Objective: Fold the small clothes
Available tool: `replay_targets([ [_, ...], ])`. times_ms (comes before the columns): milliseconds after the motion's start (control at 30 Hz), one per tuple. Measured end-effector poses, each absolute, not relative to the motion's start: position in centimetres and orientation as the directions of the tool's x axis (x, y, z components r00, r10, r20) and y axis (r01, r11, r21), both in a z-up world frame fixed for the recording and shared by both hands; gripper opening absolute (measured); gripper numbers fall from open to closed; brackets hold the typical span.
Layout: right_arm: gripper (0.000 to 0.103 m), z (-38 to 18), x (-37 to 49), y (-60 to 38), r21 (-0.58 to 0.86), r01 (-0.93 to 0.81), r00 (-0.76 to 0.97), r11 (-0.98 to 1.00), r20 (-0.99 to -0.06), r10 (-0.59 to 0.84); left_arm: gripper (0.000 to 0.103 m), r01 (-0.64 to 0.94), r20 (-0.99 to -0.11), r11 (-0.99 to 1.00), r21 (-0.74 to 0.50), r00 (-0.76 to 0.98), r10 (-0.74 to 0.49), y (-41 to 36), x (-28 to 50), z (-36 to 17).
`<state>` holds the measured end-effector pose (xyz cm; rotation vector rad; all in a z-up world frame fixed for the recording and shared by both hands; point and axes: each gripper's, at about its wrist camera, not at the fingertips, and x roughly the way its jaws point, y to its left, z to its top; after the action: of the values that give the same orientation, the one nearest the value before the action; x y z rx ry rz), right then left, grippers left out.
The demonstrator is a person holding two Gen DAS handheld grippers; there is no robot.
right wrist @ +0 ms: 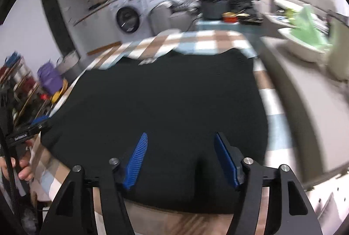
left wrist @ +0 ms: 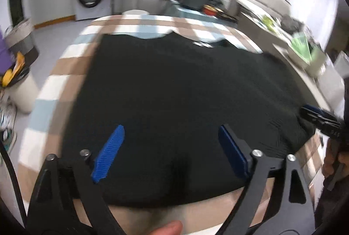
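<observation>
black garment (left wrist: 174, 93) lies spread flat on the checked tablecloth (left wrist: 72, 47), its far edge with the neckline away from you and its near hem just under both tools. no fold shows anywhere on it, so by the look of things your folding has barely begun: the cloth is laid out and smoothed, nothing more. your left gripper (left wrist: 172, 147) hangs over the near hem with its jaws wide apart, holding nothing. your right gripper (right wrist: 181, 158) sits over the same hem further right, jaws also apart and empty. both views are blurred. every fold is left to do, starting with a grasp on an edge.
</observation>
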<state>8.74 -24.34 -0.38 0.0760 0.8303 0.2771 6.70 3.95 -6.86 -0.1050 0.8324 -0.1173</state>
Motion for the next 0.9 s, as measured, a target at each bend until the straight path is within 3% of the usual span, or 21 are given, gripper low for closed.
replay_targets([
  [33,0.066,-0.9,9.1,-23.1,0.166,-0.238,0.623,0.957,-0.730,0.282,0.103,0.081,-0.736,0.988,-0.132,0.660,-0.152,3.0,7.0,-7.1],
  [333,0.084,-4.9,9.7,-17.0,-0.030,-0.351,0.579,0.936,-0.792,0.192,0.102,0.133,-0.812,0.989,-0.061,0.570,-0.126,-0.4,8.6,-10.6],
  [900,0.087,-5.0,10.1,-19.2,-0.059,-0.296,0.586,0.953,-0.799,0.133,0.102,0.143,-0.810,0.990,-0.005,0.580,-0.088,-0.9,8.6,-11.3],
])
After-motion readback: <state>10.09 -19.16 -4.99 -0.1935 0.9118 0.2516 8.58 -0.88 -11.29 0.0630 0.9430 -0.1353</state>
